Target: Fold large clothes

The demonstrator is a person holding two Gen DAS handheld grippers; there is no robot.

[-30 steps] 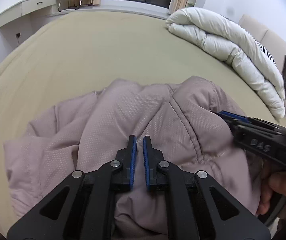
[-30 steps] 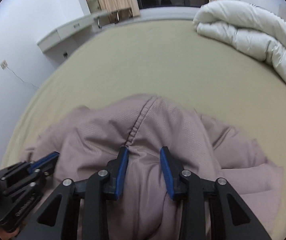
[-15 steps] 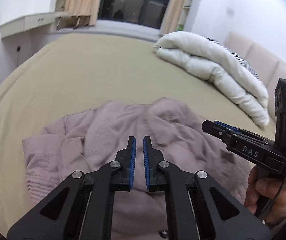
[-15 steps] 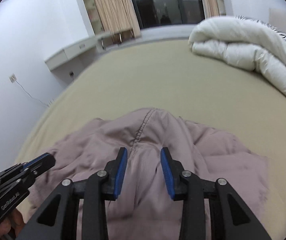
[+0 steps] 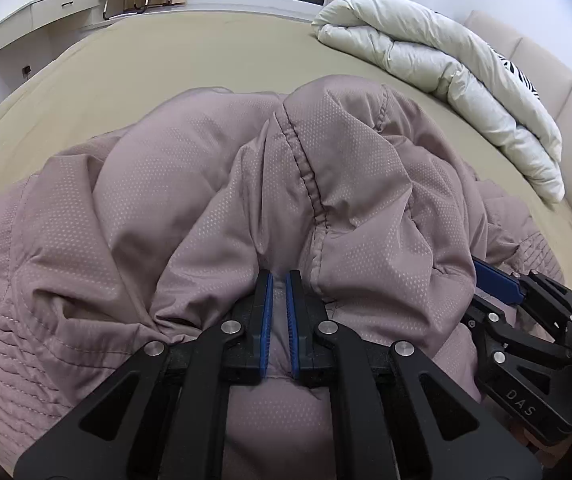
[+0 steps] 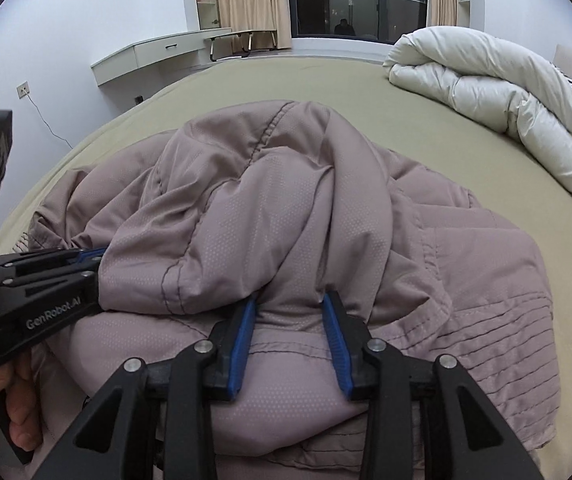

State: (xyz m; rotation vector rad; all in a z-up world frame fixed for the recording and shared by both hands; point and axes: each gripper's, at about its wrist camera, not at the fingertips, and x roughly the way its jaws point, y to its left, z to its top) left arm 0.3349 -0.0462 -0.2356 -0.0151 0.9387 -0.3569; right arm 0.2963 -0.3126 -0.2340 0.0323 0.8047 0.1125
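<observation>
A mauve puffy jacket [image 5: 214, 200] lies bunched in a heap on the olive bed [image 5: 166, 52]. My left gripper [image 5: 279, 280] is shut on a thin fold of the jacket near its seam. My right gripper [image 6: 291, 300] is clamped on a thick bunch of the jacket [image 6: 270, 216], with its jaws held partly apart by the cloth. The right gripper also shows at the right edge of the left wrist view [image 5: 498, 284]. The left gripper shows at the left of the right wrist view [image 6: 82, 258]. Both hold the jacket's near edge, side by side.
A rolled white duvet [image 5: 446, 60] lies along the right side of the bed, before a beige headboard [image 5: 566, 92]. A white wall desk [image 6: 158, 54] and a dark window with curtains [image 6: 338, 0] stand beyond the far edge. Bare bed sheet [image 6: 306, 80] lies beyond the jacket.
Both grippers have dropped back close to the jacket after rising half a second ago. The cloth now bulges up in front of the fingers. Both grips have held throughout.
</observation>
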